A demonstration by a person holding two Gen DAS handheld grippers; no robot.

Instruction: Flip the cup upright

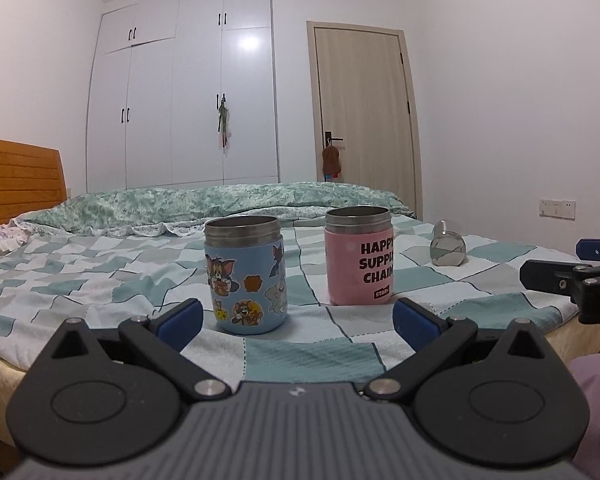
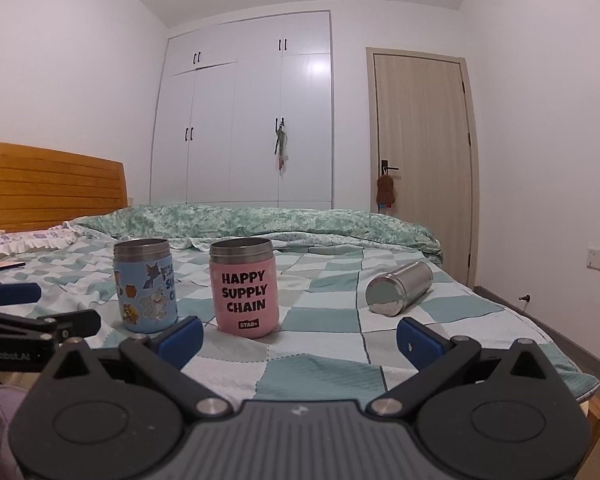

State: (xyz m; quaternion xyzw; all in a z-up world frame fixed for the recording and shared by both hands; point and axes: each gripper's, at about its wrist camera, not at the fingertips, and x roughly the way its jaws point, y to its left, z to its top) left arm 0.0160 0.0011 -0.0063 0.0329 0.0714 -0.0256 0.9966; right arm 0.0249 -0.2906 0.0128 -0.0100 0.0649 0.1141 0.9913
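Nearby, blue cup [image 2: 146, 286] and pink cup [image 2: 245, 288] (both upright) flank the toppled steel cup [image 2: 398, 288].

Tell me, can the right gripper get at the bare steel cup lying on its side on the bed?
Probably yes. The right gripper has its jaws wide open, and only bare checked bedspread lies between it and the bare steel cup lying on its side; the pink cup stands off to the left.
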